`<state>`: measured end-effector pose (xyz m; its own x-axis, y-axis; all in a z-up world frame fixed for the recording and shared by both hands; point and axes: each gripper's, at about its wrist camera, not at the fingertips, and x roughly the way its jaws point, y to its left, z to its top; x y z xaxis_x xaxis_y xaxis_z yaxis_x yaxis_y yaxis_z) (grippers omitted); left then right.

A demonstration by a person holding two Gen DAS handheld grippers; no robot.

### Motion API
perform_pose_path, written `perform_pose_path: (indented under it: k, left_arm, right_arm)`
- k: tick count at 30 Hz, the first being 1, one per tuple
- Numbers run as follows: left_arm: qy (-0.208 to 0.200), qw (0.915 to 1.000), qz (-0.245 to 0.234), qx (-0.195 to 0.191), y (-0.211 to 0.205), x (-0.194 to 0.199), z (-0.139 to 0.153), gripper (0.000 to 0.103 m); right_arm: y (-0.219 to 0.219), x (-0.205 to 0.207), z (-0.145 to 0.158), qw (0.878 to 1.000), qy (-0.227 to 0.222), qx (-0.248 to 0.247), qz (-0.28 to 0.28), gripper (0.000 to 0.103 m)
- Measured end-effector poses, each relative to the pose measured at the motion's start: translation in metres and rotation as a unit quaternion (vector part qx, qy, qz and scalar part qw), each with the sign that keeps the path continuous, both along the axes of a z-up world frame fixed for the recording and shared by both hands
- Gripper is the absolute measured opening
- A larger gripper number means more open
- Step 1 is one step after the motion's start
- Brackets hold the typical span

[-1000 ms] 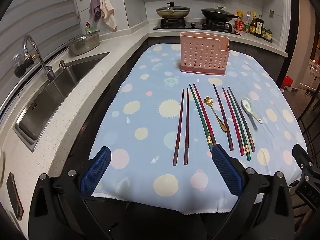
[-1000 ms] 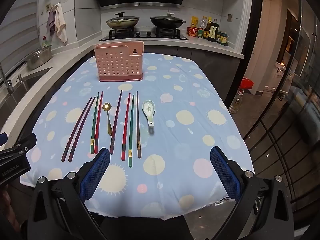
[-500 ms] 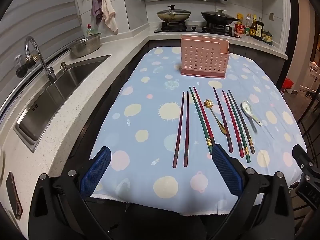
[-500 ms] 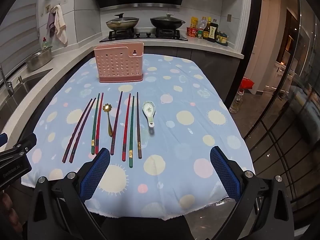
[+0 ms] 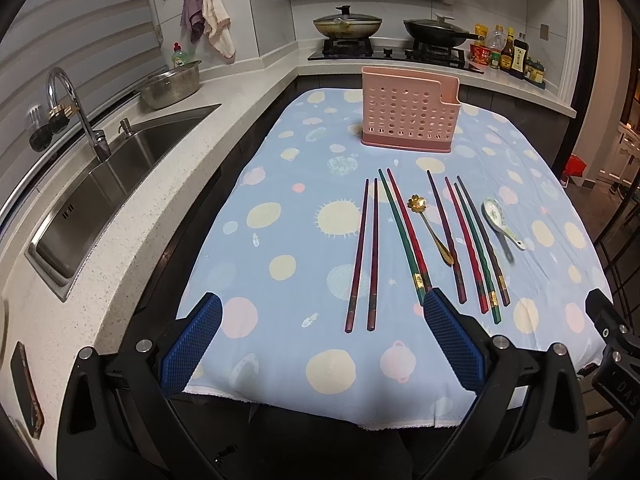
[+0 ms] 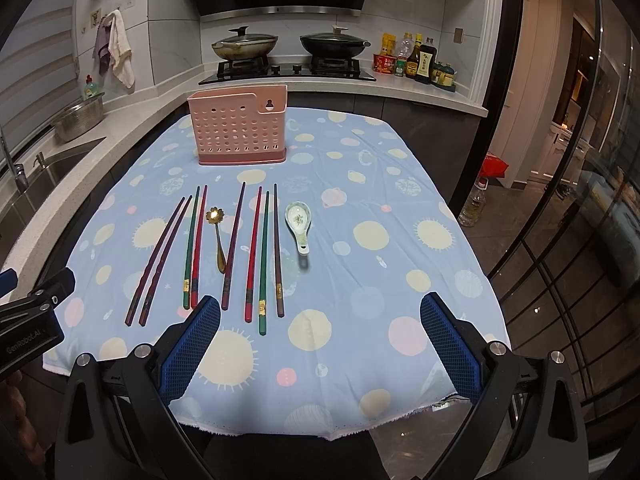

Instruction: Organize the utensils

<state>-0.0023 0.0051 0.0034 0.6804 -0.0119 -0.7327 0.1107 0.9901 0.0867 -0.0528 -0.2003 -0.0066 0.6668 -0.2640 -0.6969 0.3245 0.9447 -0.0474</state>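
Presently laid out on a blue dotted tablecloth [image 5: 280,216] [image 6: 400,280], near the front edge:

- Dark purple chopsticks [image 5: 362,256] [image 6: 158,260], one pair, side by side at the left end of the row.
- Green and red chopsticks [image 5: 404,236] [image 6: 194,248], one pair, touching along their length, just right of the purple pair.
- Gold flower-bowl spoon [image 5: 430,228] [image 6: 218,236], bowl pointing away, handle angled toward the next stick.
- Single dark purple chopstick [image 5: 446,236] [image 6: 234,246], beside the gold spoon's handle.
- Red, green and dark brown chopsticks [image 5: 474,244] [image 6: 264,256], three in a close group.
- White ceramic soup spoon [image 5: 498,218] [image 6: 299,222], at the right end, apart from the sticks, bowl away.

Standing upright beyond the row, well apart from it:

- Pink perforated utensil holder [image 5: 410,114] [image 6: 240,128], nothing seen inside.

Hovering over the near edge of the cloth:

- Left gripper [image 5: 320,344], blue pads spread wide, nothing between them.
- Right gripper [image 6: 320,346], blue pads likewise spread wide, holding nothing.

In surroundings: steel sink [image 5: 112,184] with faucet on the left counter, metal colander [image 5: 172,84], two lidded pans [image 6: 290,44] on the hob, sauce bottles [image 6: 416,60].
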Motion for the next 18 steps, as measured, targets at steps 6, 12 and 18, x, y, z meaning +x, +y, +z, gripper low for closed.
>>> perform_pose_path:
  k: [6,12,18]
  left_arm:
    - [-0.001,1.0,-0.006,0.0,-0.0035,-0.0003,-0.0007,0.096]
    - [-0.002,1.0,-0.007,0.002,-0.0058,-0.0012,-0.001,0.096]
    - [-0.003,1.0,-0.007,0.005,-0.0072,-0.0018,-0.0013,0.096]
  right_arm:
    - [-0.0003,0.0001,-0.0002,1.0,0.0,0.0,0.0,0.096]
    - [-0.0003,0.0,-0.0001,1.0,0.0,0.0,0.0,0.096]
    - [-0.0008,0.0001,0.0011,1.0,-0.001,0.001,0.0,0.096]
